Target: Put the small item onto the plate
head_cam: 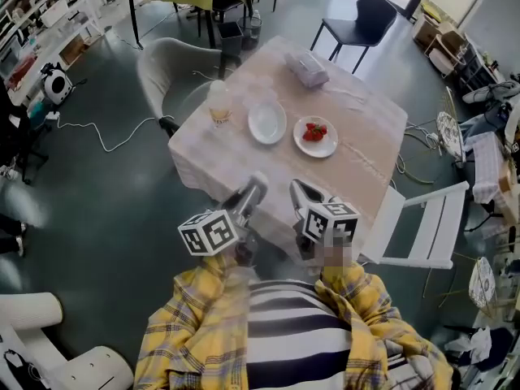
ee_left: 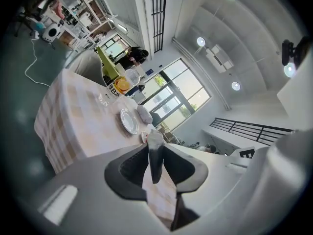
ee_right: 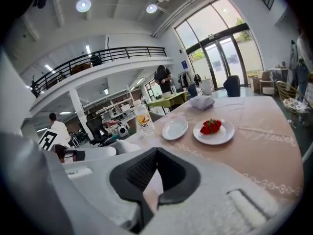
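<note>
Looking down from the head view, we see the table with an empty plate and, just beside it, a second plate carrying the strawberries. The left gripper and the right gripper hover near the table's front edge, close to our chest and well apart from both plates.

In the left gripper view, the dark pads sit close around a narrow grey wedge that we take for the gripper's own tips; the jaws look drawn together with no item in them.

In the right gripper view, the jaws meet with nothing between, and the berries lie untouched ahead.

We judge the task not yet begun: reaching, picking up a berry and setting it on the bare plate all remain.
</note>
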A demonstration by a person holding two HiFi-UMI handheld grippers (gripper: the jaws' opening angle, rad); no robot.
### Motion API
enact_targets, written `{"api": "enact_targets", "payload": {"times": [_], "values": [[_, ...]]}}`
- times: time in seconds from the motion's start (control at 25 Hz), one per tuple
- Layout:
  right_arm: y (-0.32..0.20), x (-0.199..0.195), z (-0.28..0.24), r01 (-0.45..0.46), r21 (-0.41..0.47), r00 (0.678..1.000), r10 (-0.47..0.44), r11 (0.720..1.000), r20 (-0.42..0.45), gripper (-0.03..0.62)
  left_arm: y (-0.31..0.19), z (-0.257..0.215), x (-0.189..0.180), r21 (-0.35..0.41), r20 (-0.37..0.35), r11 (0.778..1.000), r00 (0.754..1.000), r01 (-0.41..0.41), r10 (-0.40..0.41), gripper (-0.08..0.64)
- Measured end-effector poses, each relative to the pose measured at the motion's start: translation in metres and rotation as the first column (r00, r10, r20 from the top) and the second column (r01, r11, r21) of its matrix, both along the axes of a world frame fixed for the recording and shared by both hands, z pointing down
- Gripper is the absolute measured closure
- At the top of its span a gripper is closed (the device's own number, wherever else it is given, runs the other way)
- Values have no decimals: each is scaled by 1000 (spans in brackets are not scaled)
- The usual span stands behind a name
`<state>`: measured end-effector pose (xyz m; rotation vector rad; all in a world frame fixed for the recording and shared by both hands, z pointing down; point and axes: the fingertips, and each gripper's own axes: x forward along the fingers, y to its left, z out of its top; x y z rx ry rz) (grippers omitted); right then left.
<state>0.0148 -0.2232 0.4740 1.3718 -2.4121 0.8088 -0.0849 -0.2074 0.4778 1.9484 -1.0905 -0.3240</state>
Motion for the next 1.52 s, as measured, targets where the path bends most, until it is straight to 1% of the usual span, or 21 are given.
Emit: {"api": "enact_targets", "payload": {"times": [0.2,0.32,0.56,0.76,0.92,1.08,1.28,1.52], "values": [[-32,-21,4,-33,4,999,33,999,-2,595,-31,0,-9,13,16,998,998,-65,65,466],[-49,-25,5,-48,10,999,48,999,-2,595,-47,2,-10,15,12,997,997,-73,73,466],[-78,-20,9,-53,-7,999,53,999,-8,595,-81,6,-2,3,8,997,997,-83,83,466],[-103,-12,18,-42,-49,999,42,998,-7,595,-110,10,6,-22,13,997,997,-70,71,466],[-127,-12,22,-17,-47,1000,16,999,-19,595,-139,19,7,-28,41,999,998,-45,46,466],[-144,-10,26,0,-59,1000,-2,998,-29,595,-158,24,16,-36,60,998,997,-42,44,466],[-168,-20,33,36,-57,998,-38,998,-43,595,-182,33,18,-61,78,998,997,-21,25,466],[-194,-25,45,44,-57,996,-49,997,-79,595,-201,41,16,-82,105,997,994,7,1,466]]}}
